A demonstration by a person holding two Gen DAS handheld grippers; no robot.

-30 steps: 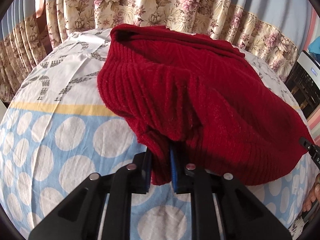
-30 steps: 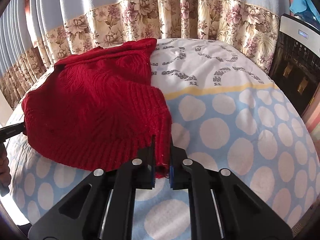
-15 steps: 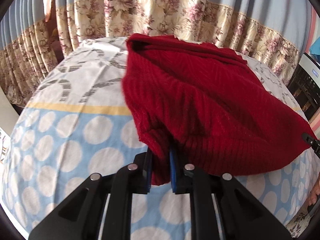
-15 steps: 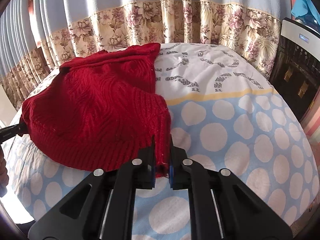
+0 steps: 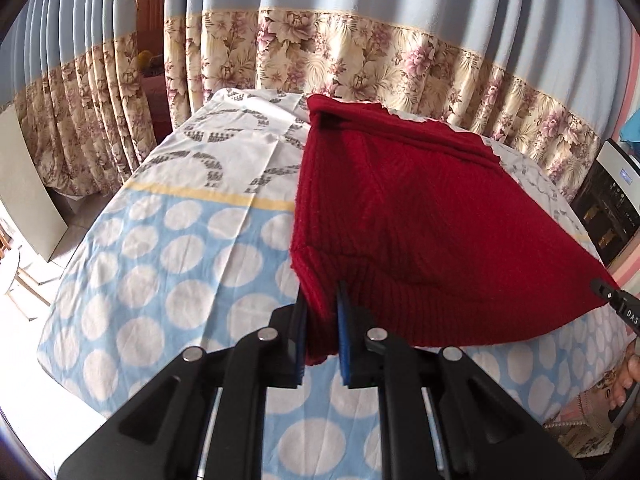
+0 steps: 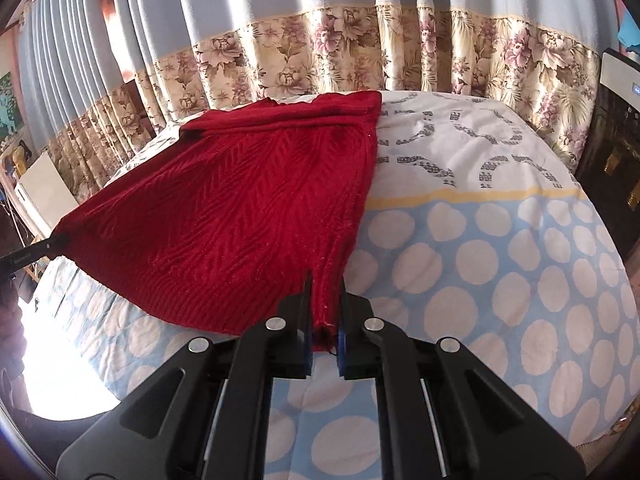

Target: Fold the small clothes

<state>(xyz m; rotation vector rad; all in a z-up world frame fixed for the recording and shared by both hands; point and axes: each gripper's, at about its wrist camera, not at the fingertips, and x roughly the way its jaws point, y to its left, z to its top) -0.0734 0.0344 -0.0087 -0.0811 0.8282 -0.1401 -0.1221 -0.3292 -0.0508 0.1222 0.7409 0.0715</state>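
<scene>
A dark red knitted garment (image 5: 420, 216) lies spread over a table covered by a blue cloth with white dots (image 5: 160, 280). My left gripper (image 5: 322, 308) is shut on the garment's near left hem corner. My right gripper (image 6: 325, 300) is shut on the near right hem corner of the same garment (image 6: 240, 216). The hem is lifted and stretched between the two grippers; the far part rests on the cloth. Each gripper's tip shows at the edge of the other's view: the right one (image 5: 612, 300) and the left one (image 6: 36, 250).
Floral and blue curtains (image 5: 360, 60) hang close behind the table. A dark appliance (image 5: 608, 216) stands at the right. A white panel (image 5: 28, 184) leans at the left. The cloth's far part is white with grey patterns (image 6: 460, 148).
Both grippers have risen and pulled back toward me and apart, still holding the hem. The garment is stretched flatter and wider, with its sagging folds gone.
</scene>
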